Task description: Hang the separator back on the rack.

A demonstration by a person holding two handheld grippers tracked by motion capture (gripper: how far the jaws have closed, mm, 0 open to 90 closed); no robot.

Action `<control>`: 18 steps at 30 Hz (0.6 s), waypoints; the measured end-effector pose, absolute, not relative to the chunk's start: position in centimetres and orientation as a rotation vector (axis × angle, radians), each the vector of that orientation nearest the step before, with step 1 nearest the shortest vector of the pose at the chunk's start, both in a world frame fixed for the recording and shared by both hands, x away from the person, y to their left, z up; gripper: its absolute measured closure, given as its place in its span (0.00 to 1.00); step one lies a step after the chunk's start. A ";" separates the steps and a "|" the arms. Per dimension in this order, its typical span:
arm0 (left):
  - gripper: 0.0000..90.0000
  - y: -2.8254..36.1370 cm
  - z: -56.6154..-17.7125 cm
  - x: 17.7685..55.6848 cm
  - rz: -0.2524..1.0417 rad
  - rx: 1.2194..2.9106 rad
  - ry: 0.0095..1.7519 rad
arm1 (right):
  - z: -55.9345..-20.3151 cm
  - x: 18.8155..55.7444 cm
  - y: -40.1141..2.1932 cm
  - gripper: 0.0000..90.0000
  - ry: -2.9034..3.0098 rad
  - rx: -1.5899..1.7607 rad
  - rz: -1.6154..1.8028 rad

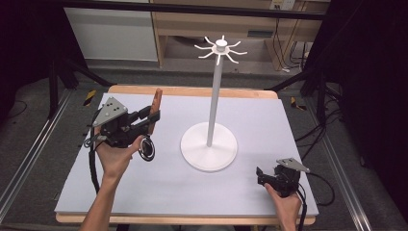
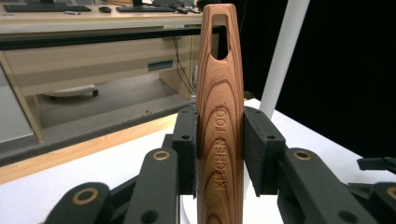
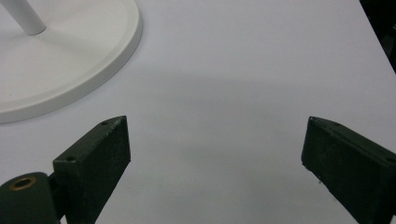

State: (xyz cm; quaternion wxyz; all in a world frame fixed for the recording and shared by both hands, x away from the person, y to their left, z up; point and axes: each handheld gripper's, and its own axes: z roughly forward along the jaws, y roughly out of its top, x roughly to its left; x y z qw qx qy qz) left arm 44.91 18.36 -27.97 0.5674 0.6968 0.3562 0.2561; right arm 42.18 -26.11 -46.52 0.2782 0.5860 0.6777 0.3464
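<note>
Wooden handle (image 2: 219, 126) clamped between left gripper (image 2: 219, 154) jaws, hanging slot above

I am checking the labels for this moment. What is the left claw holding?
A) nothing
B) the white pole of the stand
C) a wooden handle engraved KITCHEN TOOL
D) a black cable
C: the left claw is shut on the brown wooden handle, whose engraved letters read KITCHEN TOOL between the pads.
</note>
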 end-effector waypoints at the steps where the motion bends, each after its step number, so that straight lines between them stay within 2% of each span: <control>1: 0.75 18.3 -27.8 44.9 0.602 1.638 0.833 | -46.5 42.2 -26.0 0.09 1.819 1.570 0.930; 18: 0.75 16.4 -25.0 45.0 0.619 1.613 0.760 | -46.5 42.1 -26.2 0.09 1.819 1.571 0.925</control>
